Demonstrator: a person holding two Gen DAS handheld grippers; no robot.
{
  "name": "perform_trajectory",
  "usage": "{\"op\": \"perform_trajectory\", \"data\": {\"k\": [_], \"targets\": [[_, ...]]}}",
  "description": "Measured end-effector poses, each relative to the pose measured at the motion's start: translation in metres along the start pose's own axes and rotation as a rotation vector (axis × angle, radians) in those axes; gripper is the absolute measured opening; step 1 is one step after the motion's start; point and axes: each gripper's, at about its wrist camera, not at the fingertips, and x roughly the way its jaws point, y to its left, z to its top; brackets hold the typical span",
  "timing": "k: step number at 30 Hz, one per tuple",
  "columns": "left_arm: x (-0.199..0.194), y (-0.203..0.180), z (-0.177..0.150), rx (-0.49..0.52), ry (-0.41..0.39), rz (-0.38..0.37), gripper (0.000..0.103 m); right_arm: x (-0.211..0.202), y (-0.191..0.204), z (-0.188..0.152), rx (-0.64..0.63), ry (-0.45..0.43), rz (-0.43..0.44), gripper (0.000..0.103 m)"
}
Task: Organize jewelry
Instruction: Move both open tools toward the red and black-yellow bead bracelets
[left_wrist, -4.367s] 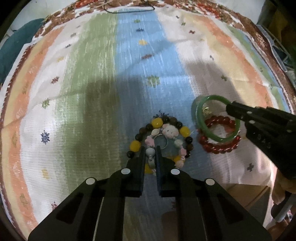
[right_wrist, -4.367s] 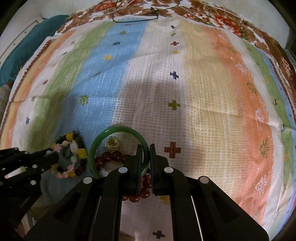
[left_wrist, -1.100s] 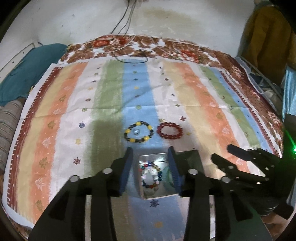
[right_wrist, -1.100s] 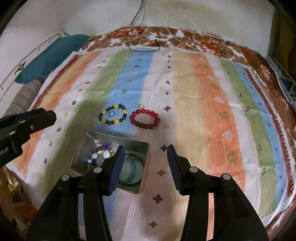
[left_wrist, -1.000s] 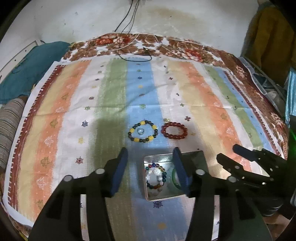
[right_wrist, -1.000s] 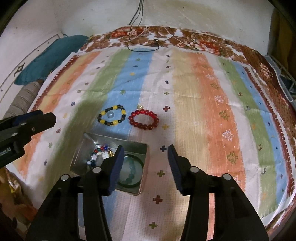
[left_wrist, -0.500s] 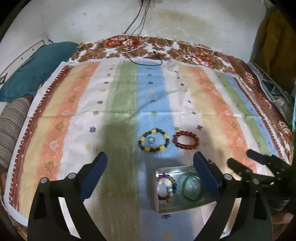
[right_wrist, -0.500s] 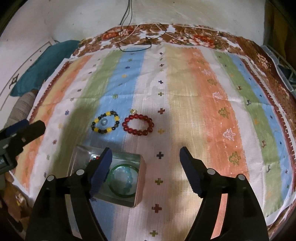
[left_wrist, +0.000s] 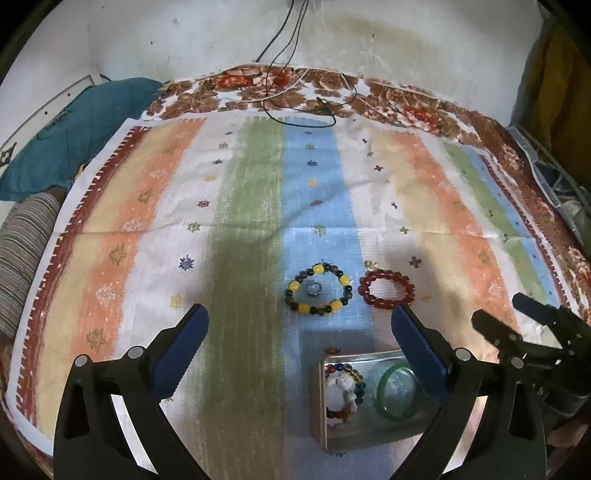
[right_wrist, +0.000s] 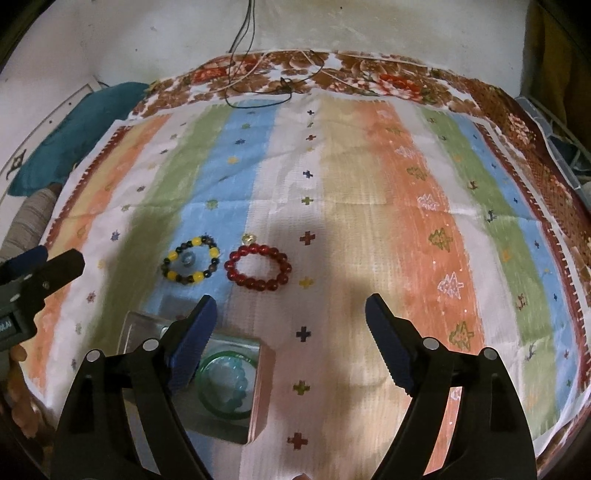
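Two grippers spread wide, empty: left gripper (left_wrist: 299, 325), right gripper (right_wrist: 291, 314) | red bracelet (right_wrist: 258, 271), yellow-black bracelet (left_wrist: 318, 288) ahead on cloth | tin (left_wrist: 320, 406) below, holding green bangle (left_wrist: 397, 393)

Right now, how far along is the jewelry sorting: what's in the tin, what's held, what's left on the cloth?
Done: the green bangle and a multicolored charm bracelet lie in the metal tin. In hand: nothing; the left gripper and right gripper are both open and empty. Left on the cloth: the yellow-and-dark bead bracelet with a small ring inside it, the red bead bracelet and a small gold piece.
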Motion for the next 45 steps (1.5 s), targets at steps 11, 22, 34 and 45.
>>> {"op": "perform_trajectory", "data": {"k": [11, 22, 34, 45], "targets": [[0.029, 0.003, 0.009, 0.002, 0.037, 0.028, 0.097, 0.016, -0.009, 0.011, 0.022, -0.002, -0.002, 0.083], [0.051, 0.004, 0.012, 0.001, 0.072, 0.022, 0.097, 0.028, 0.002, 0.020, -0.017, -0.007, 0.023, 0.083], [0.081, 0.005, 0.014, -0.010, 0.130, 0.017, 0.097, 0.056, 0.002, 0.022, -0.011, 0.057, 0.015, 0.083], [0.104, 0.007, 0.015, 0.007, 0.177, 0.013, 0.097, 0.076, -0.003, 0.026, 0.017, 0.103, 0.017, 0.083]]}}
